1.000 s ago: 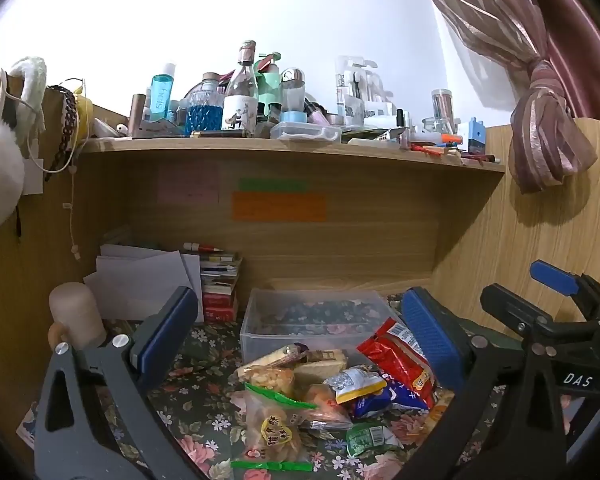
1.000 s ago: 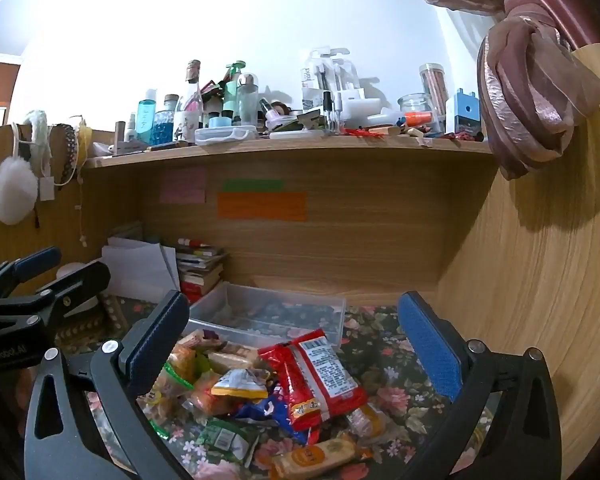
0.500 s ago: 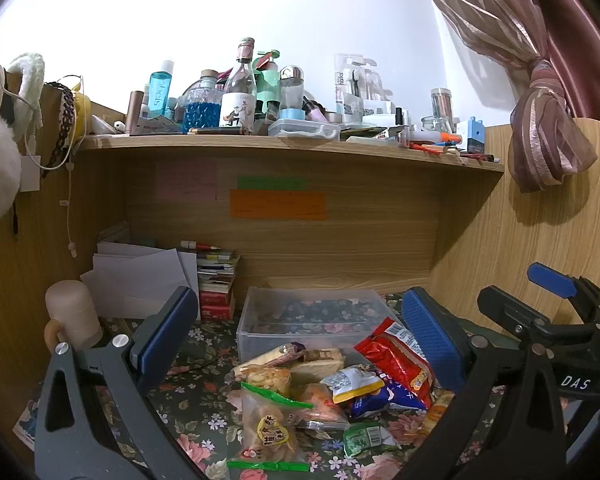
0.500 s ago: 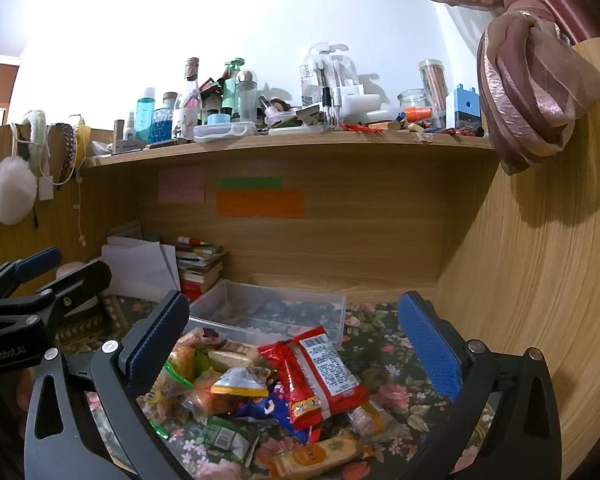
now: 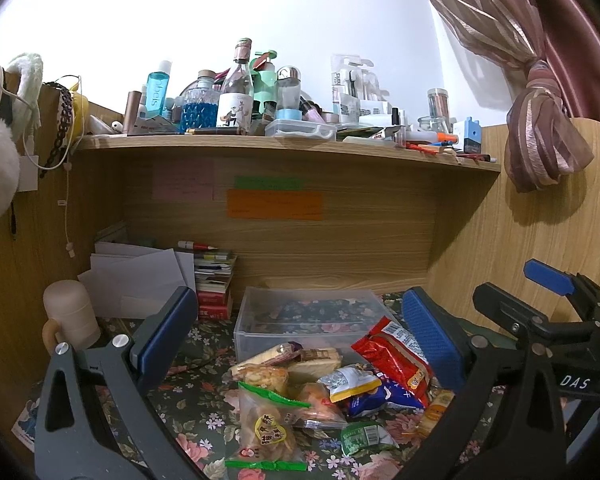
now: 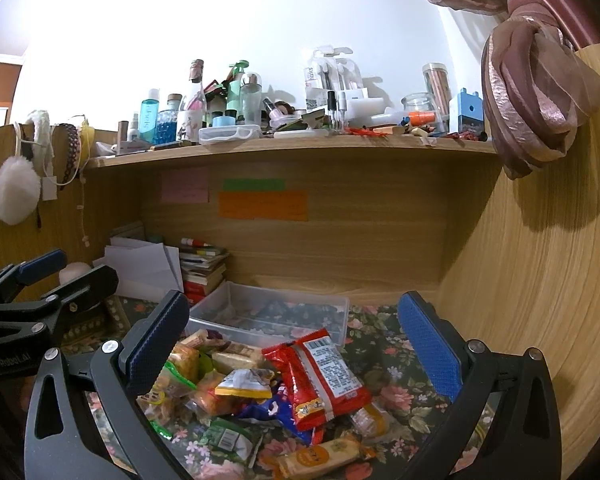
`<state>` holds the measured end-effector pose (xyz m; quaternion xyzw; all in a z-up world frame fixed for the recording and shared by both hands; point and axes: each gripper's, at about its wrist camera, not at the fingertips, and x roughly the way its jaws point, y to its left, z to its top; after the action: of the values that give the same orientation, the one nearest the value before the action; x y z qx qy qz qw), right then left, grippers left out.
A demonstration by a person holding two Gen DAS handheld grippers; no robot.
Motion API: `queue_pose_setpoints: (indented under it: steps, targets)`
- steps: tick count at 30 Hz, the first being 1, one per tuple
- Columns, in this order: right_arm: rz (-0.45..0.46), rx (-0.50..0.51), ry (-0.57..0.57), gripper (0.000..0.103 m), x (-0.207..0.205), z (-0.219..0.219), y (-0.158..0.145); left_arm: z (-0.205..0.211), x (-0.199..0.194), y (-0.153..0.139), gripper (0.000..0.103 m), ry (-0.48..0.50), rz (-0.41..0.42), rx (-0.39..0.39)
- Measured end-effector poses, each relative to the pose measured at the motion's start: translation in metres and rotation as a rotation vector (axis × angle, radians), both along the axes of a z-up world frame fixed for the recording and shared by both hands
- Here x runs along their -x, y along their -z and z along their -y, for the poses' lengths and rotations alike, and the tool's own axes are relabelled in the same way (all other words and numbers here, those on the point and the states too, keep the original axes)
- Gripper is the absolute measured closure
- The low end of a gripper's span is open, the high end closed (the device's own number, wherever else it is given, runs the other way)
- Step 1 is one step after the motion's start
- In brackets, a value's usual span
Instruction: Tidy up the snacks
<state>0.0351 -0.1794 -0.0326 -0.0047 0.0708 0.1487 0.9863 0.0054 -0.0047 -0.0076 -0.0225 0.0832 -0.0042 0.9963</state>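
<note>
Blue-padded jaws are standing wide apart on both tools, with nothing between them. The left gripper (image 5: 296, 340) is hovering over the snack pile (image 5: 332, 384), and the right gripper (image 6: 296, 340) is hovering over the same pile (image 6: 268, 392) from the other side; neither is touching a packet.

Taking the clear plastic bin (image 5: 312, 320) as the landmark, the snacks are lying in a loose heap on the floral tablecloth (image 5: 180, 408) just in front of its near wall. A red packet (image 6: 320, 376) is sitting on top of the heap, overlapping a blue packet (image 6: 272, 408). A clear bag with a green zip strip (image 5: 268, 428) is lying at the front of the heap, farthest from the bin, and a small green sachet (image 5: 364, 436) is resting beside it. A yellow-and-silver sachet (image 6: 244, 388) is sitting in the middle of the heap. An orange-labelled bar (image 6: 320, 456) is lying at the near edge, well in front of the bin. Only the tablecloth pattern is showing through the bin's walls (image 6: 276, 312).

Left of the bin, a stack of books (image 5: 214, 284) is standing against the wooden back panel, with white papers (image 5: 136, 276) leaning beside it and a beige mug (image 5: 70, 320) farther left. Above the bin, a wooden shelf (image 5: 284, 144) is carrying bottles and jars.
</note>
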Motion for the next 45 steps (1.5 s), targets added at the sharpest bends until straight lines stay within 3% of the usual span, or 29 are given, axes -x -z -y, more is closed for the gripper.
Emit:
queue_pose_setpoints:
  steps: [45]
  targets:
    - [-0.019,-0.012,-0.026,0.0,-0.0038,-0.0034,0.0007,0.0047,-0.0011,0.0023,0.0,0.026,-0.012,0.009]
